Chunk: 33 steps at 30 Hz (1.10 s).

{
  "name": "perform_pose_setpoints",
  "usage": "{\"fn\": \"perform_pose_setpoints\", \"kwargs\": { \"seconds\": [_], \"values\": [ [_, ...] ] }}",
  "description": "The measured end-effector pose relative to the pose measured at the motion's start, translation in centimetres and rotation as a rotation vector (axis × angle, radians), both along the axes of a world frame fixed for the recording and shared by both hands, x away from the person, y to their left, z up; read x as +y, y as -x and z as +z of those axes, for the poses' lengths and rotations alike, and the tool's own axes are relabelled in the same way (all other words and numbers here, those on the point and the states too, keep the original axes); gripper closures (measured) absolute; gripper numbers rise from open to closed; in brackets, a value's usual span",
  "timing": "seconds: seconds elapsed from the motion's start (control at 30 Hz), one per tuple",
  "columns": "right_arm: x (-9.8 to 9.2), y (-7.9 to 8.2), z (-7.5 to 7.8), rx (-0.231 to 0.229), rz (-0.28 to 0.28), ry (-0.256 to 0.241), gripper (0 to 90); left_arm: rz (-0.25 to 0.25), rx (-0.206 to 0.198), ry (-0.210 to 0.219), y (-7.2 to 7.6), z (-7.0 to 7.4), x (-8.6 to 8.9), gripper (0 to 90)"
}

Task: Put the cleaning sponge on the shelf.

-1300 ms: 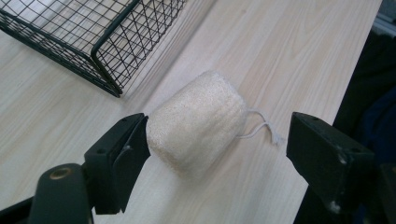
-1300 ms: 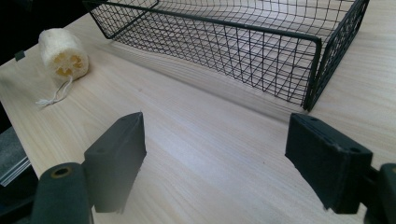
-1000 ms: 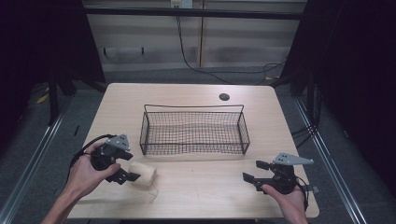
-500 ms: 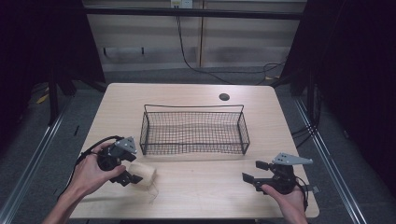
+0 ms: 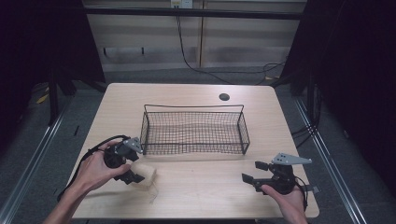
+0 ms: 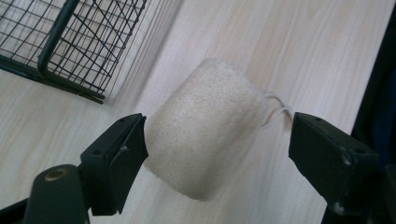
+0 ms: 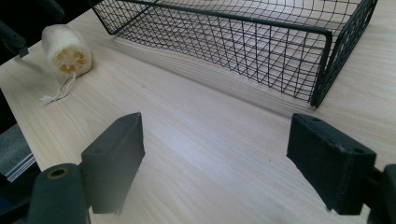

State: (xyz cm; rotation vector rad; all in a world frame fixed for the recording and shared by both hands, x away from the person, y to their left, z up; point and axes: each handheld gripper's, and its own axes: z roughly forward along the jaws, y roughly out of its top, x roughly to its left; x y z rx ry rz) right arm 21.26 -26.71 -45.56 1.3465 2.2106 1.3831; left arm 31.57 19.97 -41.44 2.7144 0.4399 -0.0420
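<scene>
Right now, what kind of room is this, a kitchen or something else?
Probably a lab or test room, not a kitchen: a bare wooden table with just a wire basket and a loofah, dark curtains, and cables on the floor.

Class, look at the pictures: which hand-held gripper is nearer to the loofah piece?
Left. The left hand-held gripper has the loofah piece between its open jaws, one jaw touching it. The right hand-held gripper sits far across the table.

A pale wooden table (image 5: 196, 191) bears a wire basket (image 5: 194, 131) — and a loofah (image 5: 143, 176).
</scene>
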Motion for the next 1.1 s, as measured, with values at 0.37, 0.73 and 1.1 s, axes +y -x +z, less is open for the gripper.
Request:
{"fn": "perform_pose_setpoints", "kwargs": {
  "seconds": [0.37, 0.73, 1.1],
  "values": [
    [0.0, -0.1, -0.1, 0.009, 0.004, 0.0, 18.1, -0.003, -0.012, -0.04, -0.3, -0.9, -0.3, 17.0],
    [0.1, -0.1, -0.1, 0.015, 0.008, 0.0, 17.7, 0.006, -0.013, -0.071, -0.4, -2.3, -0.6, 18.9],
    [0.2, -0.2, -0.1, 0.023, 0.005, -0.004, 17.2, 0.047, 0.027, -0.104, -0.9, -3.2, -1.6, 21.2]
  ]
}}
